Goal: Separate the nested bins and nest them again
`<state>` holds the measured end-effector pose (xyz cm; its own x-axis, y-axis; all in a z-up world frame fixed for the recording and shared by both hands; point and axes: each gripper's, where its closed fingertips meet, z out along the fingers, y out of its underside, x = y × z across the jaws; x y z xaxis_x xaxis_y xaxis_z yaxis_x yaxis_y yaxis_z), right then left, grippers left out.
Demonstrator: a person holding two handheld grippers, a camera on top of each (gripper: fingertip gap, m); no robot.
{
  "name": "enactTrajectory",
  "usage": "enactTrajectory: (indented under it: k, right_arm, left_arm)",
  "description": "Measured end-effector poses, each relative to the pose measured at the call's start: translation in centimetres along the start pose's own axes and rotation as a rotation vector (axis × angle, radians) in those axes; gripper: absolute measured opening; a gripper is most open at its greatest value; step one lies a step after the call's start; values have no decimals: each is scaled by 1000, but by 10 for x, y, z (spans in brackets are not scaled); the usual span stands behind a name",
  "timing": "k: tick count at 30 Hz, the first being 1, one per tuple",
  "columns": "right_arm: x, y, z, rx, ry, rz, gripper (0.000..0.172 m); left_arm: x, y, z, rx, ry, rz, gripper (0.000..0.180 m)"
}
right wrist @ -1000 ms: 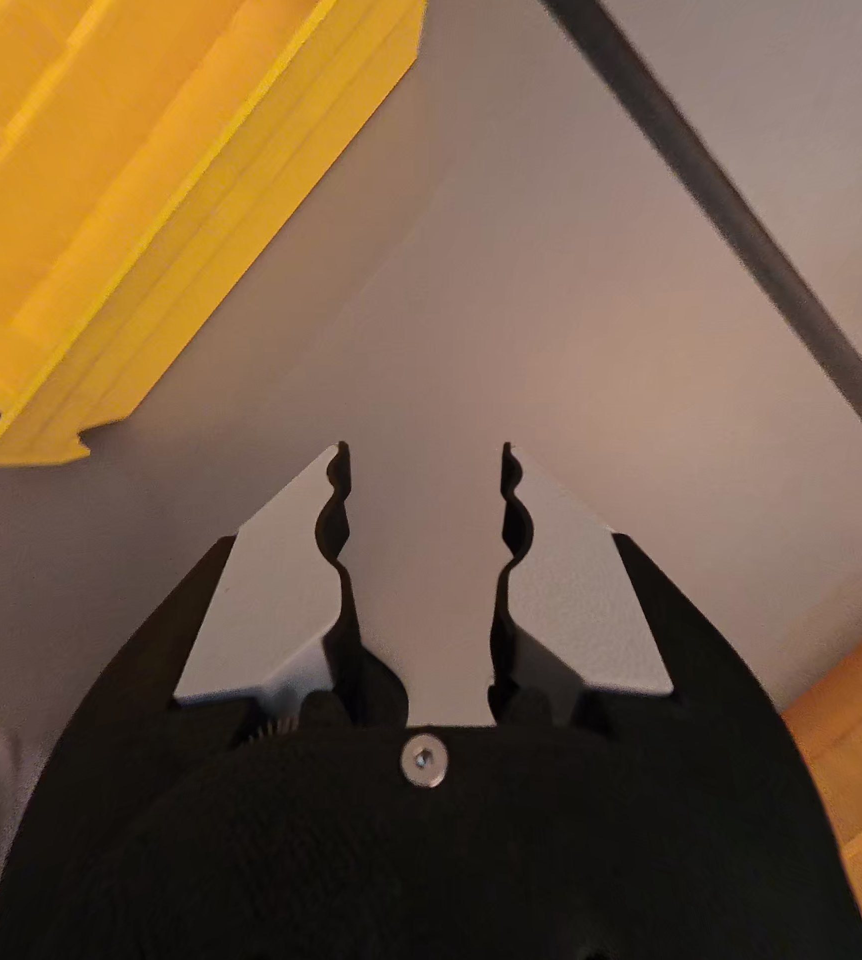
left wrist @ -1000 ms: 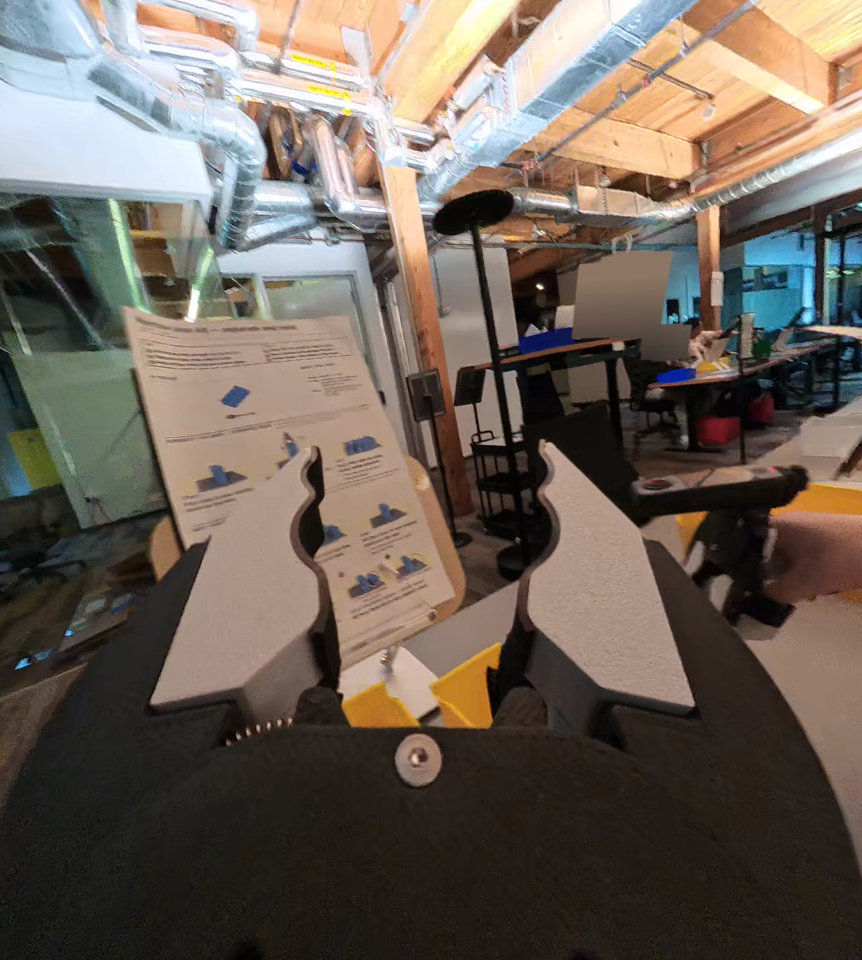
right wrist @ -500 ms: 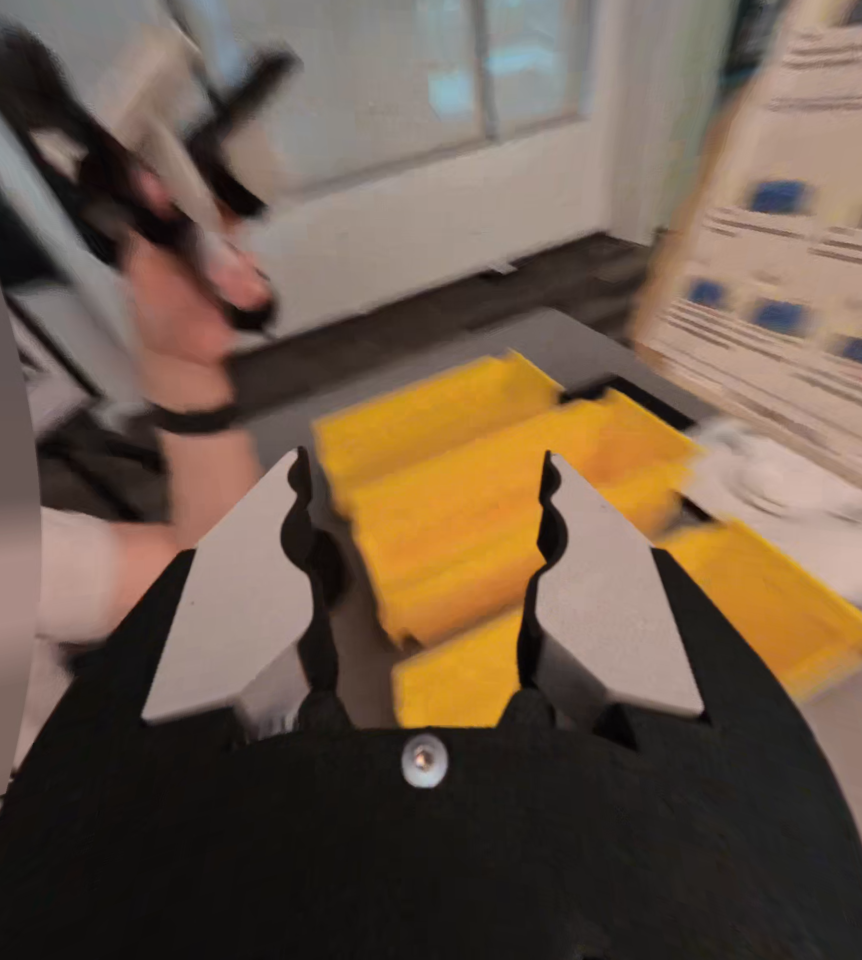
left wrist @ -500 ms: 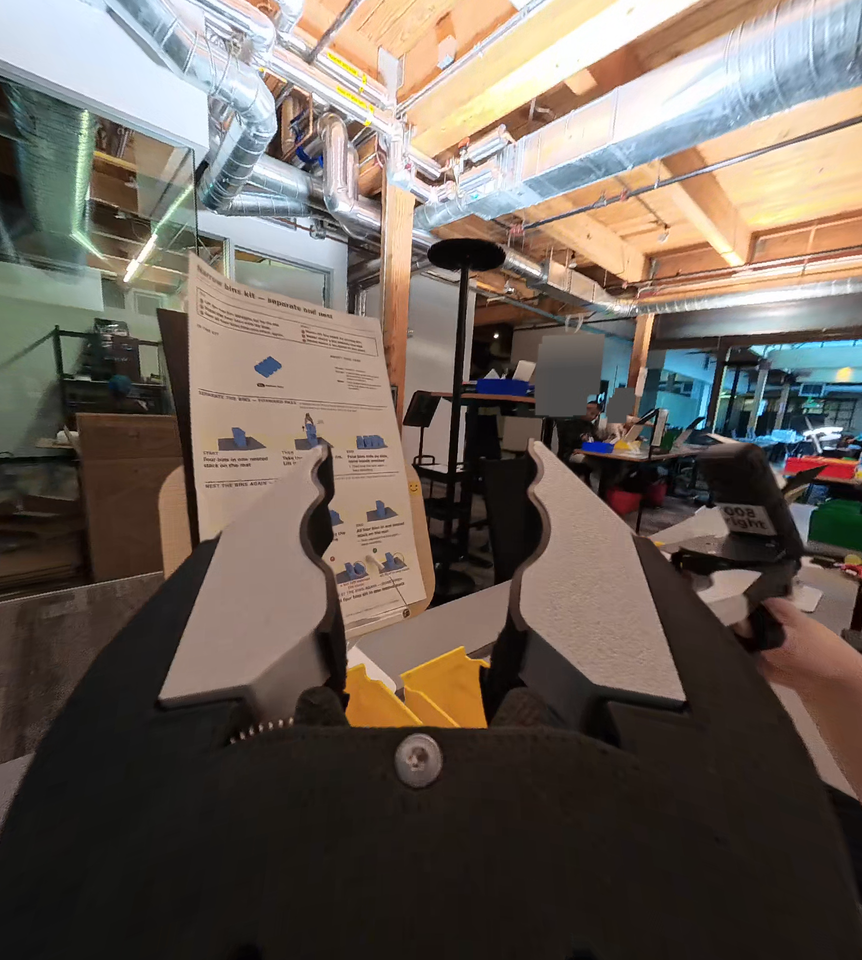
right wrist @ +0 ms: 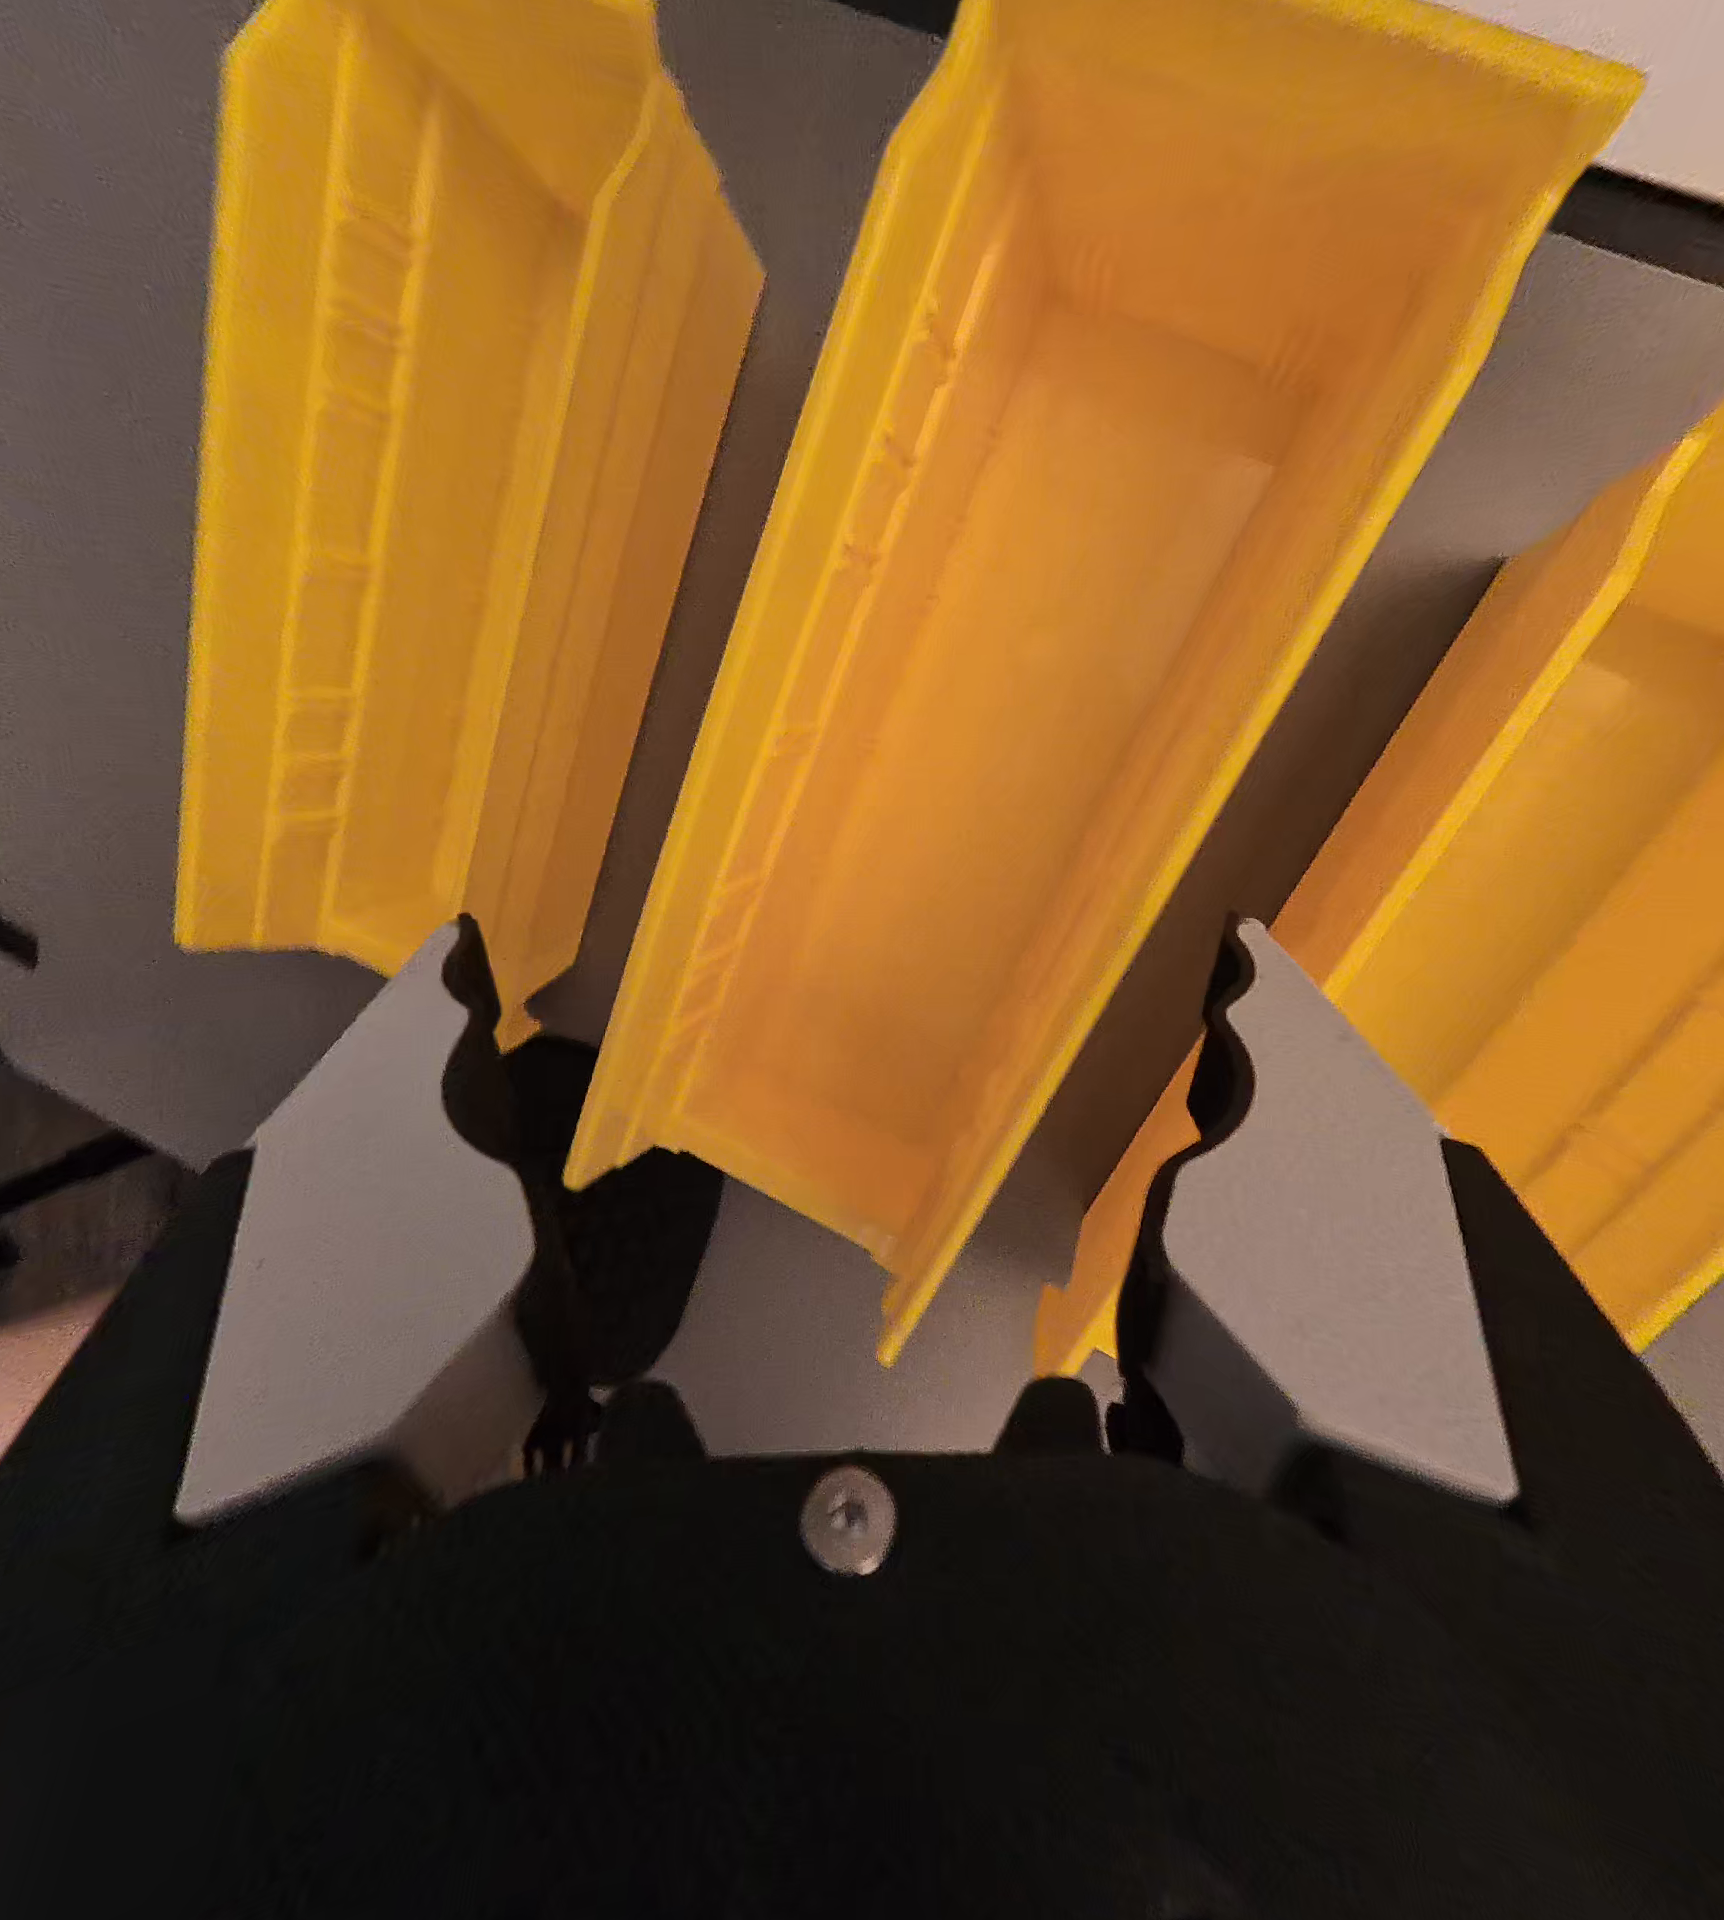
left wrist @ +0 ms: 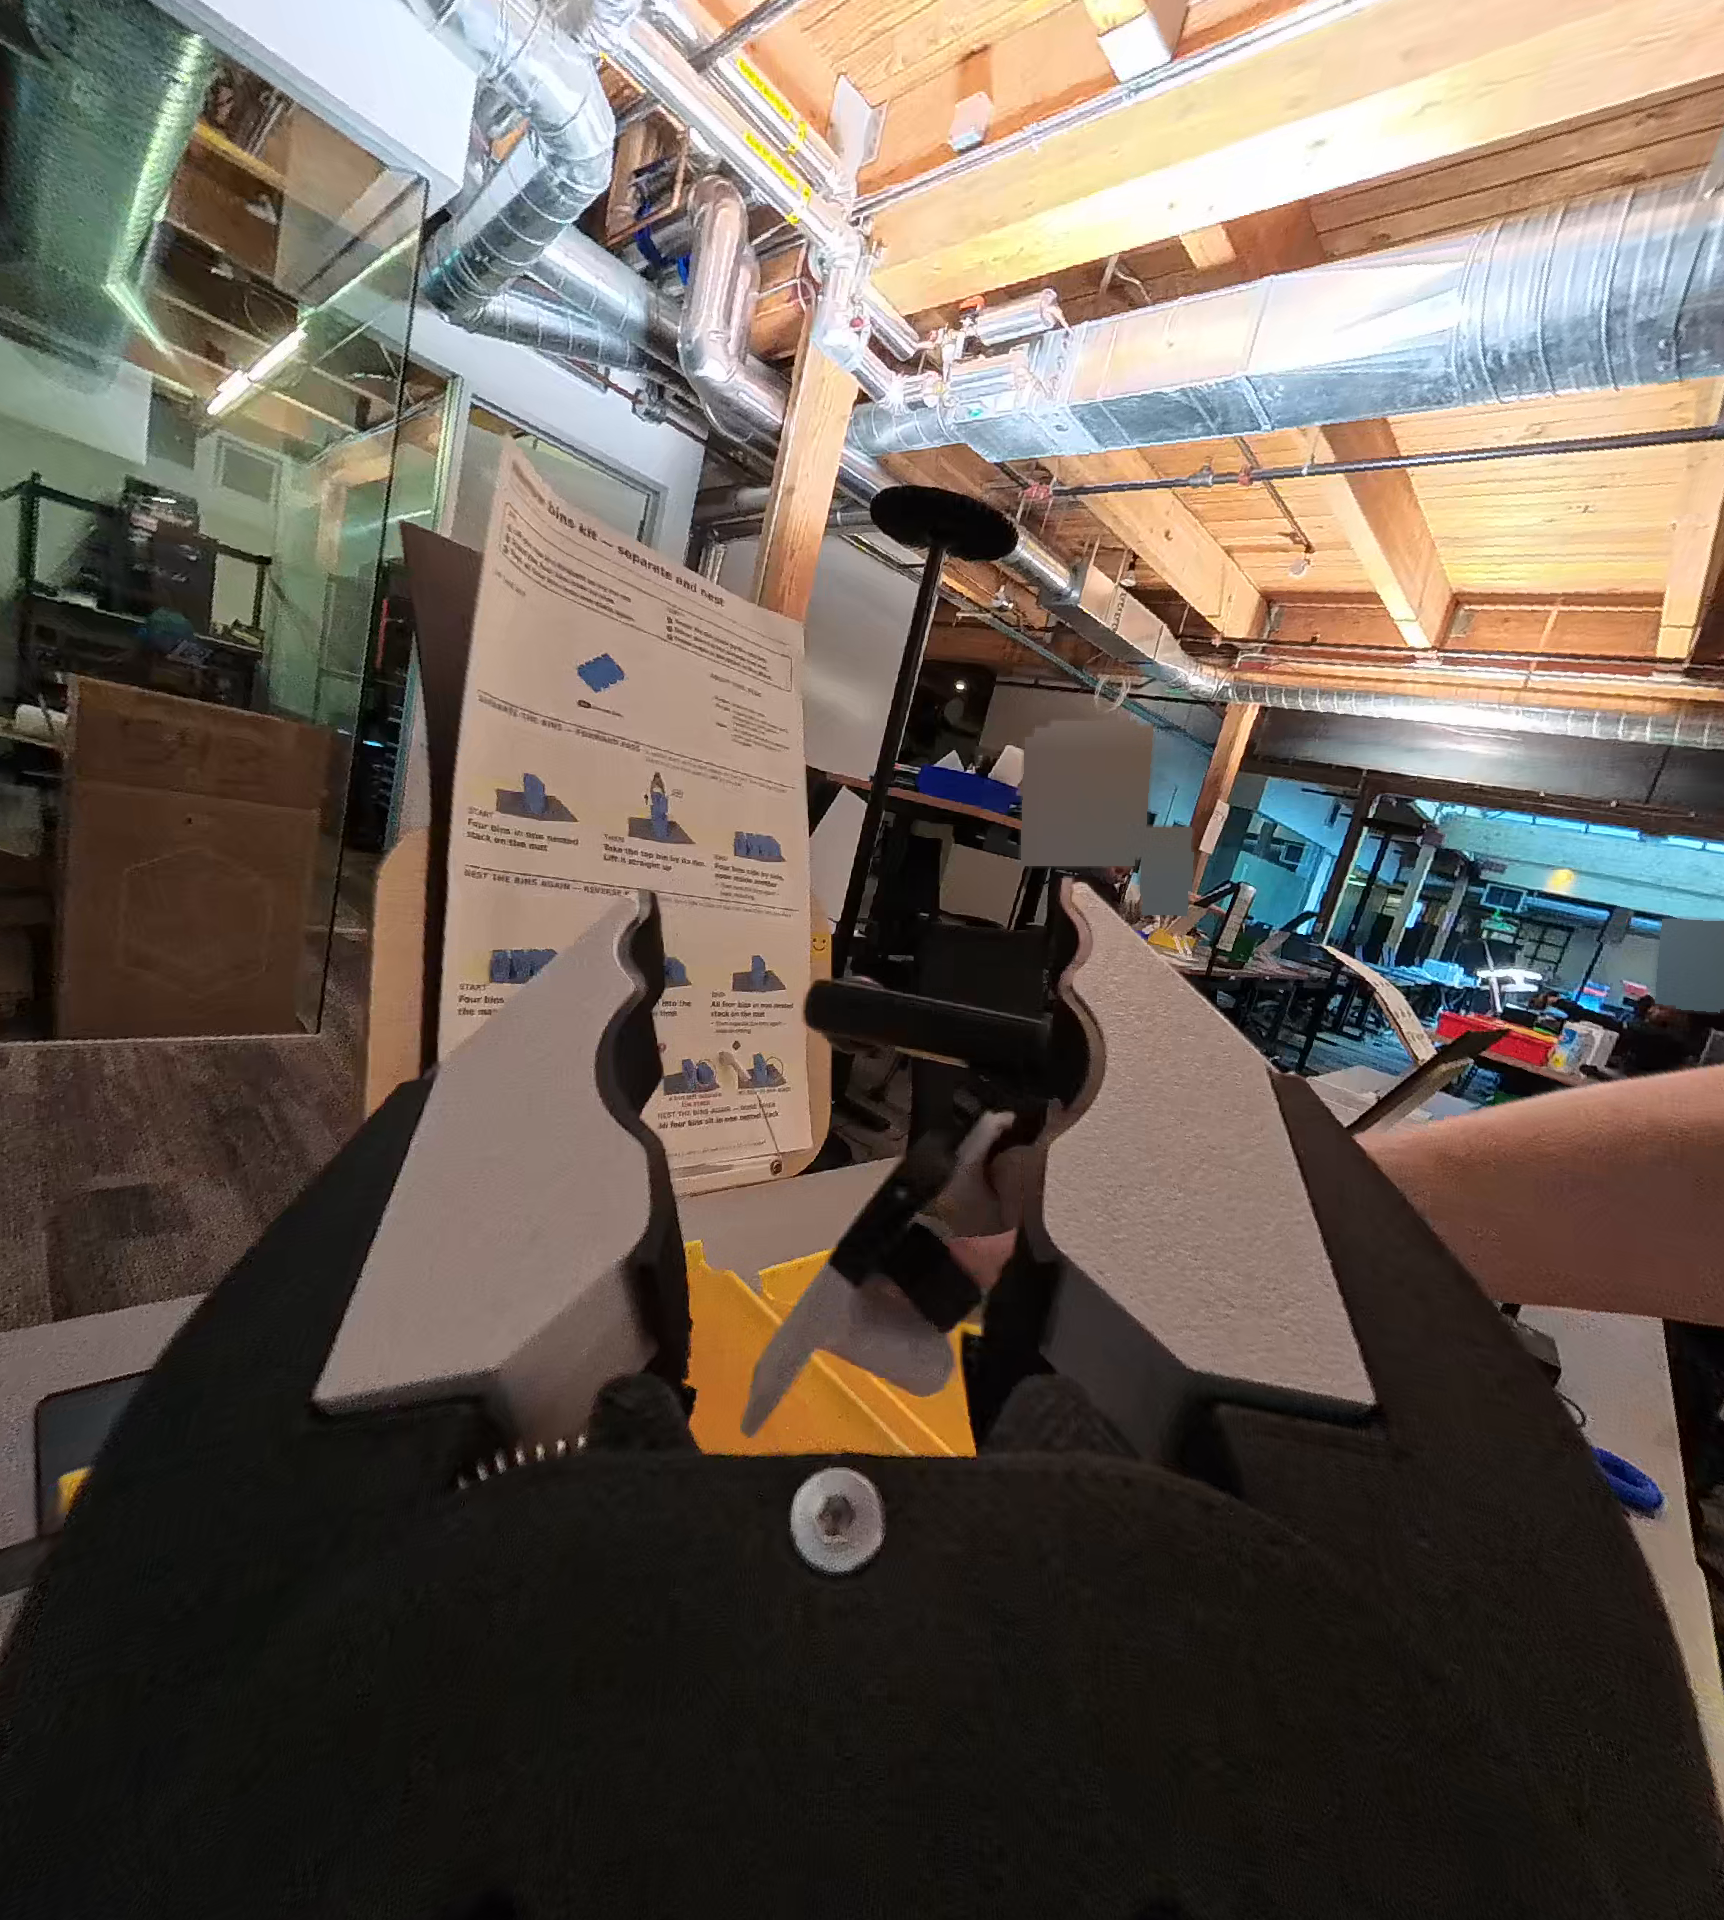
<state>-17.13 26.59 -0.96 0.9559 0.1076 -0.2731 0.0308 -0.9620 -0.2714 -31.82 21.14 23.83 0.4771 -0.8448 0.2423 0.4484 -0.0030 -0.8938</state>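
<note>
The right gripper hangs released above a grey worktop, its spread fingers straddling the near end of the middle yellow bin without touching it. Two more yellow bins flank it, apart. The left gripper, also released and bare, points level past a bin corner towards the instruction sheet at the worktop's far edge, which only the left wrist view shows.
</note>
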Motion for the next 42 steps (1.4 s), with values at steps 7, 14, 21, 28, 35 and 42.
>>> enactTrajectory:
  k: [7, 14, 21, 28, 35, 42]
  right_arm:
    - [5, 4, 32, -76, 177, 113, 135]
    - [15, 23, 55, -156, 142, 271, 127]
    - [16, 20, 60, -172, 201, 295, 129]
    - [22, 21, 67, -149, 337, 246, 135]
    - [21, 19, 64, -139, 329, 238, 120]
    - [7, 16, 65, -167, 264, 243, 114]
  left_arm:
    - [11, -8, -16, 14, 114, -34, 73]
    - [21, 28, -11, -189, 197, -64, 75]
    - [20, 36, -13, -235, 203, -70, 74]
    - [16, 32, -16, -214, 207, -103, 72]
    - [10, 38, -19, -242, 198, -118, 72]
    - [9, 38, -20, -244, 195, -120, 72]
